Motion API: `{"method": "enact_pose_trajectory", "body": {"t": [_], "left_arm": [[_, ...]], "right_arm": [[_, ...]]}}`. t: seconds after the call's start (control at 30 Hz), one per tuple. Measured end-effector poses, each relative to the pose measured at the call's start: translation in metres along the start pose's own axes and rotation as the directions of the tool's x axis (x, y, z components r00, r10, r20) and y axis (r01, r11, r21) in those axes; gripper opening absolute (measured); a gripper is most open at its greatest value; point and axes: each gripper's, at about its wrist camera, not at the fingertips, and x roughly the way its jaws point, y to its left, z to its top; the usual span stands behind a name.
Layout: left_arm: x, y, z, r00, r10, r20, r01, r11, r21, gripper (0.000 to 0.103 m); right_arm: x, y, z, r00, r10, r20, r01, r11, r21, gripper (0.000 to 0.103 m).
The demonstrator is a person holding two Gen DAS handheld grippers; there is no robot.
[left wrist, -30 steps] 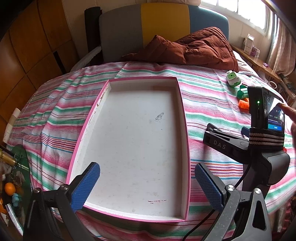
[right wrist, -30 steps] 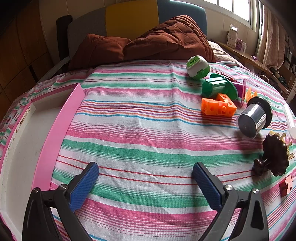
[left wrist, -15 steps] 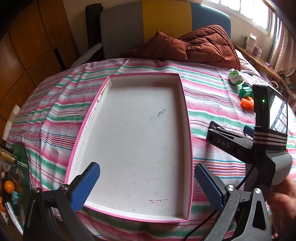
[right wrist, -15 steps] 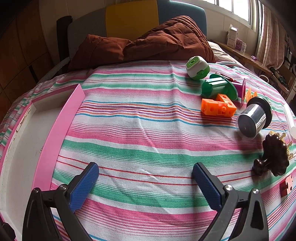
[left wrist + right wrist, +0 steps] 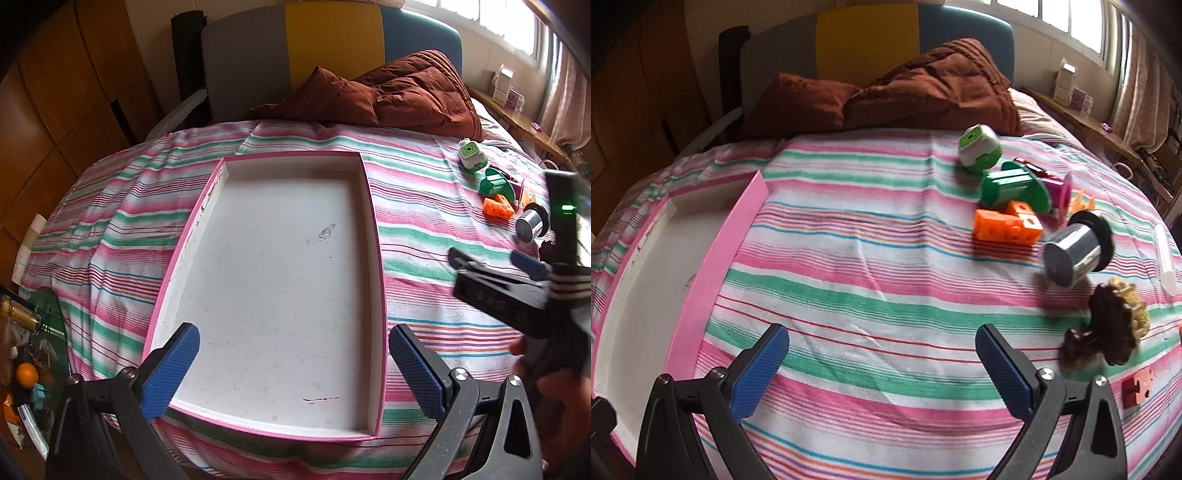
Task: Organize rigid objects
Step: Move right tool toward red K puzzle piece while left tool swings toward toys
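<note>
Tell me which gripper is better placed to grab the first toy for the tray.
Right. The right gripper is open over the striped cover, facing the orange block and silver spool. The left gripper hangs open over the pink tray, away from the toys.

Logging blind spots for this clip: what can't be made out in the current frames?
- Right wrist view: the red-pink piece at the right edge is partly cut off and too small to identify.
- Right wrist view: the pink tray is cut by the left edge.
- Left wrist view: the right gripper is motion-blurred and blocks the items behind it.
- Both views: the boxes on the windowsill are too small to read.
</note>
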Motion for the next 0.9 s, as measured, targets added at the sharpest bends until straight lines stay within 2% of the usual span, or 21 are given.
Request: {"method": "enact_pose_trajectory", "body": {"t": [0.07, 0.2, 0.43, 0.57, 0.73, 0.9], "left_arm": [[0.0, -0.001, 0.0, 1.0, 0.002, -0.001, -0.002, 1.0, -0.001, 0.103], [-0.001, -0.006, 0.001, 1.0, 0.003, 0.002, -0.003, 1.0, 0.001, 0.103], [-0.005, -0.034, 0.006, 1.0, -0.008, 0.027, 0.006, 0.998, 0.066, 0.103], [-0.006, -0.058, 0.008, 0.999, -0.024, 0.035, 0.02, 0.994, 0.11, 0.103], [-0.002, -0.086, 0.008, 0.999, -0.05, 0.018, 0.046, 0.984, 0.173, 0.103], [0.004, -0.115, 0.004, 0.996, -0.092, -0.016, 0.093, 0.969, 0.23, 0.103]], "right_arm": [[-0.018, -0.007, 0.0, 1.0, 0.009, 0.027, -0.009, 1.0, 0.0, 0.103], [-0.042, -0.022, 0.0, 0.998, -0.035, 0.049, 0.034, 0.999, 0.021, 0.102], [-0.071, -0.086, -0.018, 0.994, -0.103, 0.036, 0.095, 0.981, 0.169, 0.096], [-0.075, -0.129, -0.03, 0.99, -0.142, 0.004, 0.136, 0.959, 0.248, 0.084], [-0.076, -0.168, -0.048, 0.981, -0.191, -0.034, 0.193, 0.939, 0.286, 0.077], [-0.067, -0.195, -0.067, 0.987, -0.145, -0.065, 0.158, 0.93, 0.331, 0.066]]}}
